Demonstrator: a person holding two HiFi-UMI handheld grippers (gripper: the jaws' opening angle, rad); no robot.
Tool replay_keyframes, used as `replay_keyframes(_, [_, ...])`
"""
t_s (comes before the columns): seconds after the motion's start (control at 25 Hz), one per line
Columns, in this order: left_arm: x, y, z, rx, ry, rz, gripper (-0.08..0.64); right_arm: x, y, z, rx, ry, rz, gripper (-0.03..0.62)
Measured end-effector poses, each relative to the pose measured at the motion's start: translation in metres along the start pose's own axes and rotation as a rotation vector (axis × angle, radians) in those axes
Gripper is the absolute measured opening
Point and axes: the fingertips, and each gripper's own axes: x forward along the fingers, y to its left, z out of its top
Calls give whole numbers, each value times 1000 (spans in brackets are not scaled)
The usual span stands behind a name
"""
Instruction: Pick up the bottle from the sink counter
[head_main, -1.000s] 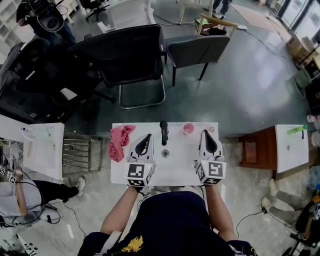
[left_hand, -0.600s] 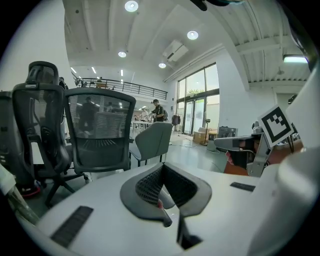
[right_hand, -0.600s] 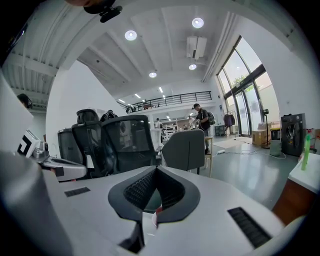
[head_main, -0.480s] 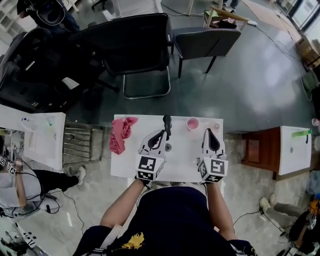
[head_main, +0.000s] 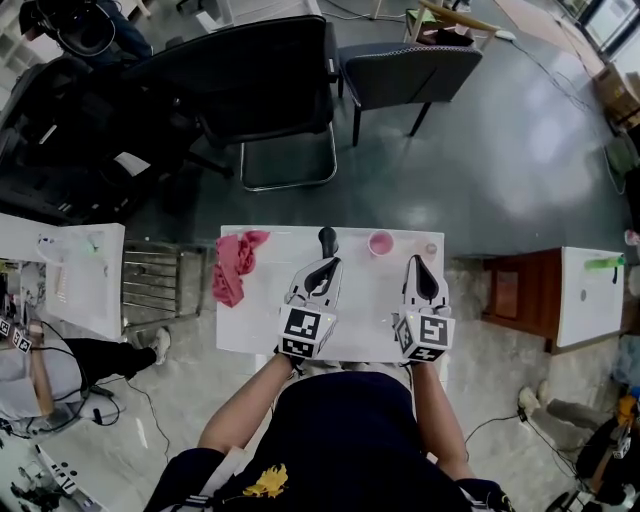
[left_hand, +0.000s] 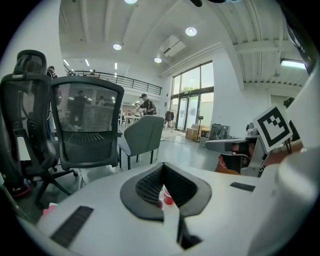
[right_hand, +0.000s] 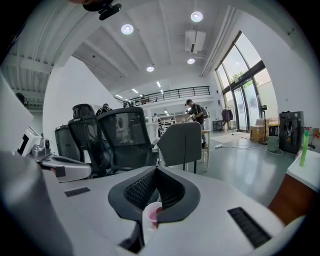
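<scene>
Where the grey floor opens behind the counter (head_main: 360, 320), a black mesh office chair (head_main: 250, 90) and a grey chair (head_main: 405, 75) stand side by side, the biggest things in the head view. The white counter itself sits right in front of the person, w/ both grippers low over it.

L gripper (head_main: 325, 264) angles toward the middle of the back edge. Its jaws are closed together w/ nothing btwn the pads. R gripper (head_main: 418, 262) is over the right part of the counter, pointing at the back edge. Its jaws are also closed and empty.

Pink cloth (head_main: 232, 268) lies crumpled at the back-left corner, well apart from both grippers.

Bottle (head_main: 327, 241) is dark and slim, at the middle of the back edge, btwn cloth and cup. The L gripper's tips are just beside it — can't tell if they touch.

Small pink cup (head_main: 380, 242) stands near the back edge, right of the bottle. It shows through the jaw gap in both gripper views.
</scene>
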Motion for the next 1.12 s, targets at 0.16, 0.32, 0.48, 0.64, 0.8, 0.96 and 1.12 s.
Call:
replay_keyframes(0.16, [11,-7,-4,5,14,-16,18,4,-11,-10,8,19,-9,26])
replay_keyframes(0.32, [22,-12,-12,-1,26,-20,18,11,-19,-24,20,48,-18,26])
replay_keyframes(0.48, [31,-13,-21,-11,37,-16,18,18,-26,-37,21,69,-31,26])
replay_keyframes(0.64, [39,-17,-27,-18,54,-21,18,25,-36,-49,23,93,-42,26])
replay_keyframes(0.8, [44,-18,-35,-29,64,-9,18,27,-44,-63,21,125,-48,26])
replay_keyframes(0.96, [49,-16,-41,-30,74,-4,18,32,-50,-76,23,155,-51,26])
replay_keyframes(1.12, [52,-13,-40,-37,66,5,18,36,-53,-90,22,185,-56,26])
